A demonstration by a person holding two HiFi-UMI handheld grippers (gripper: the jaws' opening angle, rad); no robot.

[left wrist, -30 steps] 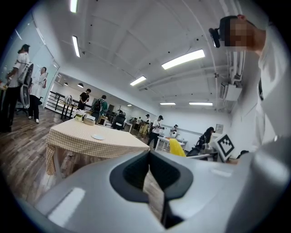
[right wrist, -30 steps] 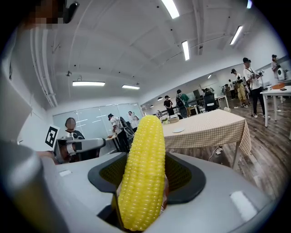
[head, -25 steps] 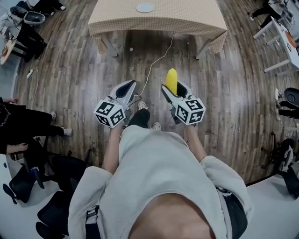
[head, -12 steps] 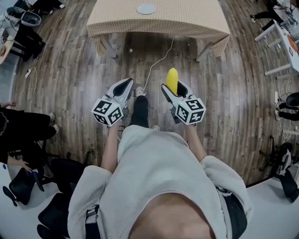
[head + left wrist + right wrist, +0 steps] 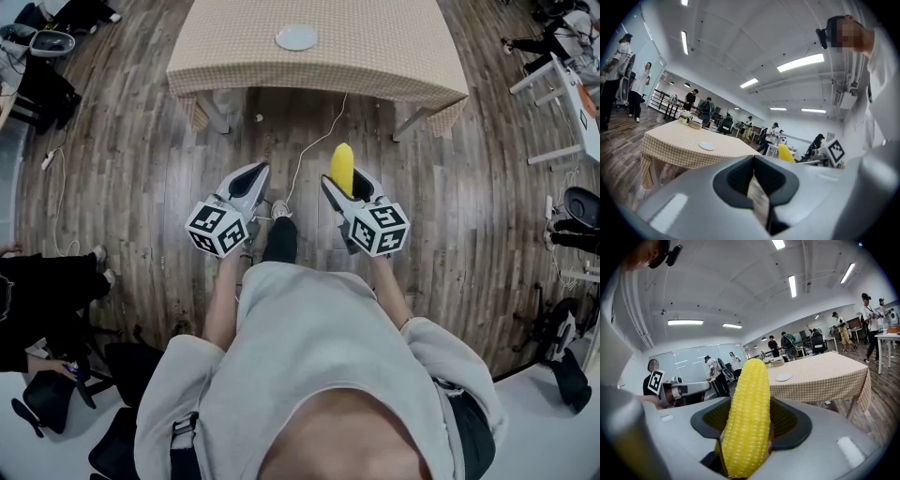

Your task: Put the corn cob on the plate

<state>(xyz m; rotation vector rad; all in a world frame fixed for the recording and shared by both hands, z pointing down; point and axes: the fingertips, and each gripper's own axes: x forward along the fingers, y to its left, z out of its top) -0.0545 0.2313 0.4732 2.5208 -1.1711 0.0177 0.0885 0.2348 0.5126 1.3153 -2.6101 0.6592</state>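
Note:
A yellow corn cob (image 5: 343, 166) stands upright between the jaws of my right gripper (image 5: 345, 180), which is shut on its lower half. In the right gripper view the corn cob (image 5: 747, 418) fills the middle, held in my right gripper (image 5: 745, 446). A small white plate (image 5: 296, 37) lies on the table with a checked tan cloth (image 5: 394, 47), some way ahead of both grippers; the plate (image 5: 783, 377) also shows past the cob. My left gripper (image 5: 255, 172) is held level beside the right one, shut and holding nothing; its pads (image 5: 757, 197) meet, with the plate (image 5: 707, 146) beyond.
A white cable (image 5: 314, 131) runs over the wooden floor from under the table toward my feet. Chairs and bags (image 5: 37, 66) stand at the left, white desks (image 5: 572, 84) at the right. Several people stand behind the table. A basket (image 5: 695, 124) sits at its far end.
Both grippers have moved forward together toward the table, which now shows larger and lower in the head view. The corn cob stays gripped; the left gripper stays shut.

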